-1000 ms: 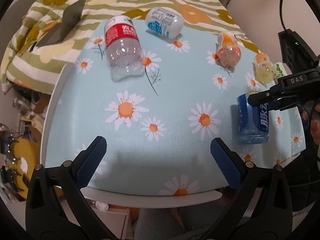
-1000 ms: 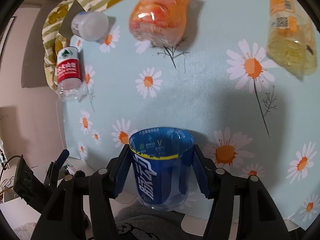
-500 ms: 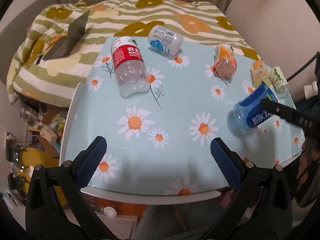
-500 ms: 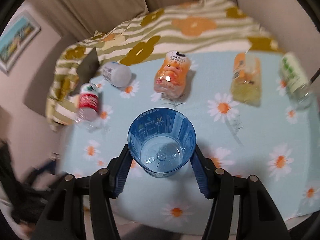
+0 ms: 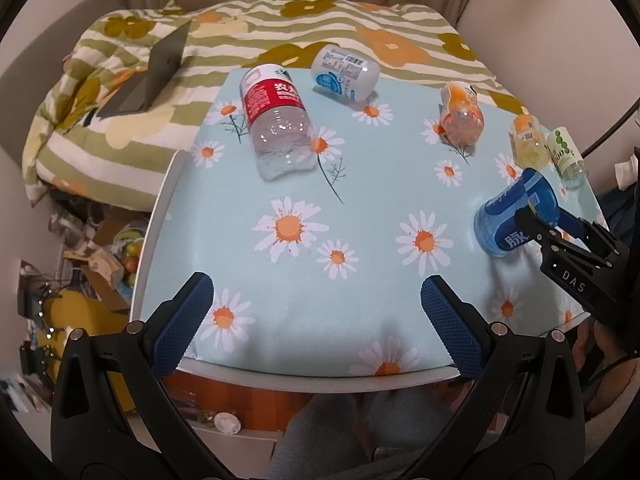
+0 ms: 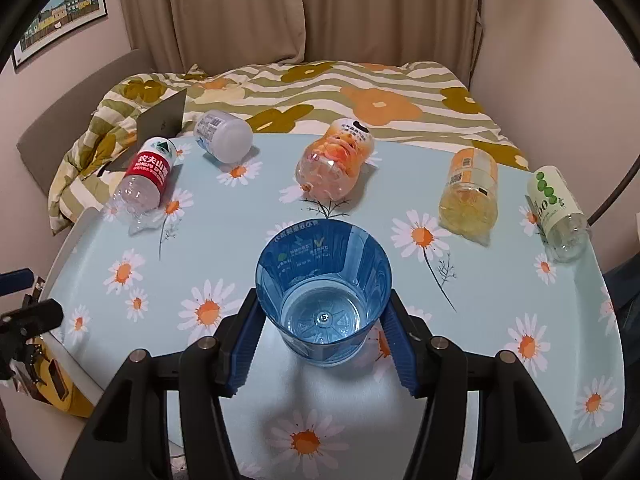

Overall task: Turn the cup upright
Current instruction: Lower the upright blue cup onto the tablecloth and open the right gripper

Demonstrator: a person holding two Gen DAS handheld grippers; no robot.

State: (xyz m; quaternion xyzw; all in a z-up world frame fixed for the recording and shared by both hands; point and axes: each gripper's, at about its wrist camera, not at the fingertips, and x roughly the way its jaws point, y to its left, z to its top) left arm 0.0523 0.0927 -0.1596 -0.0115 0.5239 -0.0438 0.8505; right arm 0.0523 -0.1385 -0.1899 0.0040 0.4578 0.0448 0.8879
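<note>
A blue translucent cup cut from a bottle sits between the fingers of my right gripper, which is shut on its lower body. Its open mouth faces forward and up, and I see its base inside. In the left wrist view the cup is tilted with its base low over the table's right side, held by the right gripper. My left gripper is open and empty over the table's near edge.
Several cut bottle cups lie on their sides on the daisy tablecloth: red-label, white, orange, yellow, green-dotted. A quilt and a laptop lie behind. Clutter sits on the floor to the left.
My right gripper has rotated the blue cup from mouth-down on the table to tilted with its mouth up and forward, and lowered its base toward the cloth. My left gripper drew back slightly.
</note>
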